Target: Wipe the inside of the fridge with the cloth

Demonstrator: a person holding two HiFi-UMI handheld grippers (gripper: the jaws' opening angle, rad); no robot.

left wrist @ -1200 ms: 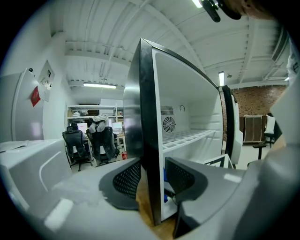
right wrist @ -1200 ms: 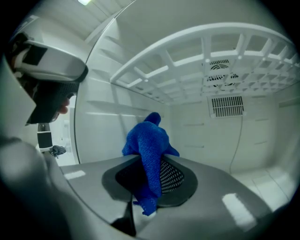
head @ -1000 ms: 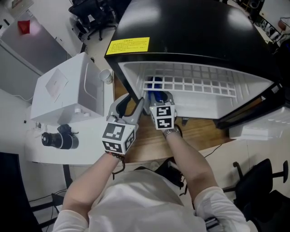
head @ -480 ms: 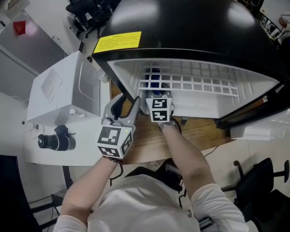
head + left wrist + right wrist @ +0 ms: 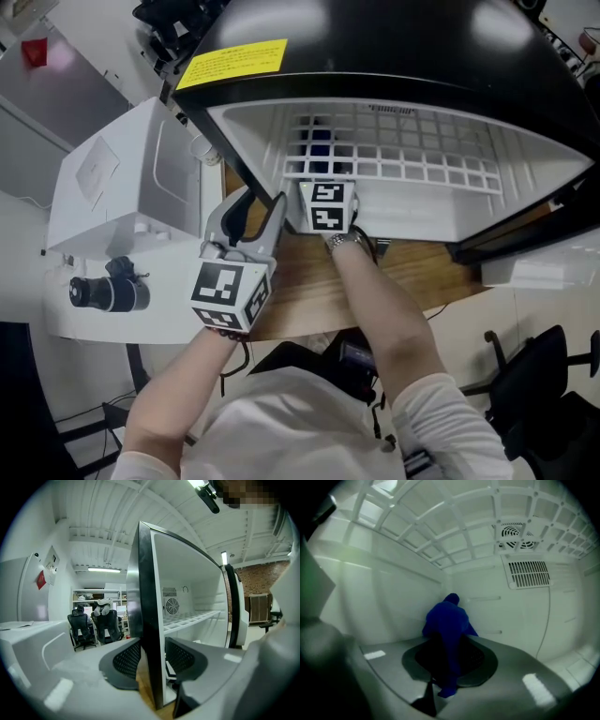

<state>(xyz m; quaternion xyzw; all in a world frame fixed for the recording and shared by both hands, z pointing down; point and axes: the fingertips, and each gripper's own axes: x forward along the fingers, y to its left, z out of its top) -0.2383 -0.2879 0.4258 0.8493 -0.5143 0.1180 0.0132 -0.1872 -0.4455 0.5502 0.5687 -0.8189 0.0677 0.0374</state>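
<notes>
Wiping deep inside the black, white-lined fridge (image 5: 441,56).
The left gripper (image 5: 148,659) is clamping its side wall; the right gripper (image 5: 450,657) is pinching the crumpled blue cloth (image 5: 447,618), bunched straight ahead toward the mid-frame back corner.

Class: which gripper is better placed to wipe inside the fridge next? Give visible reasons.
Right. The right gripper is shut on the blue cloth, inside the fridge under the wire shelf. The left gripper grips the fridge's side wall at the opening, with no cloth.
</notes>
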